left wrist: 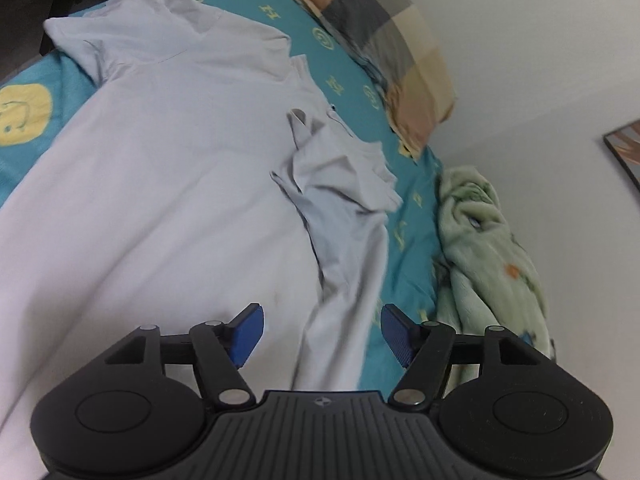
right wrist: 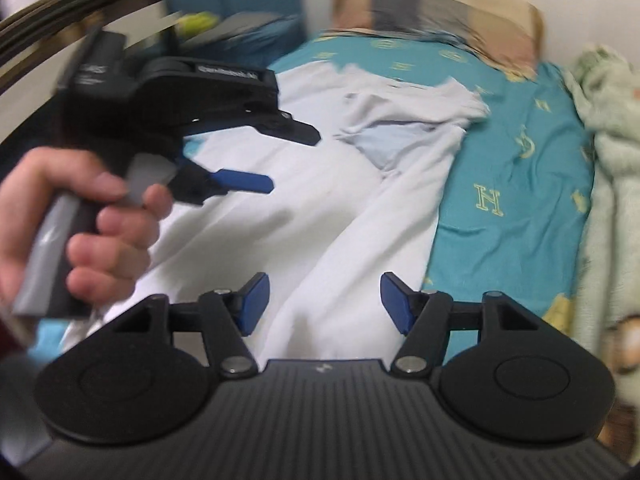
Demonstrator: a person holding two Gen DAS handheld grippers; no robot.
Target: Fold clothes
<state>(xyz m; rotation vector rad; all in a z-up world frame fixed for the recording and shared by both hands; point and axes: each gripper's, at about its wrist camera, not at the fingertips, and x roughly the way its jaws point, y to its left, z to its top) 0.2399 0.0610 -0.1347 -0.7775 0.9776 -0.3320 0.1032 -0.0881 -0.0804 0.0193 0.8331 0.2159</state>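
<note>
White shirt (left wrist: 160,184) lies spread on bed (right wrist: 500,200), sleeve (left wrist: 344,184) rumpled at 1 o'clock. Both my claws, left (left wrist: 322,334) and right (right wrist: 324,304), gape, empty. Judgement: pinch seams evenly, keep cloth taut.

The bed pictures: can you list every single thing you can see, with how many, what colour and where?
shirt: one, white, spread flat over the middle of the bed, one sleeve folded in
bedsheet: one, teal with yellow letters, under the shirt
pillow: one, checked tan, grey and pink, at the head of the bed by the wall
blanket: one, pale green and fluffy, bunched along the wall side of the bed
picture frame: one, dark edge, on the wall, only partly in view
left gripper: one, black with blue pads, open above the shirt
right gripper: one, black with blue pads, open above the shirt
hand: one, holding the left gripper's grey handle
</note>
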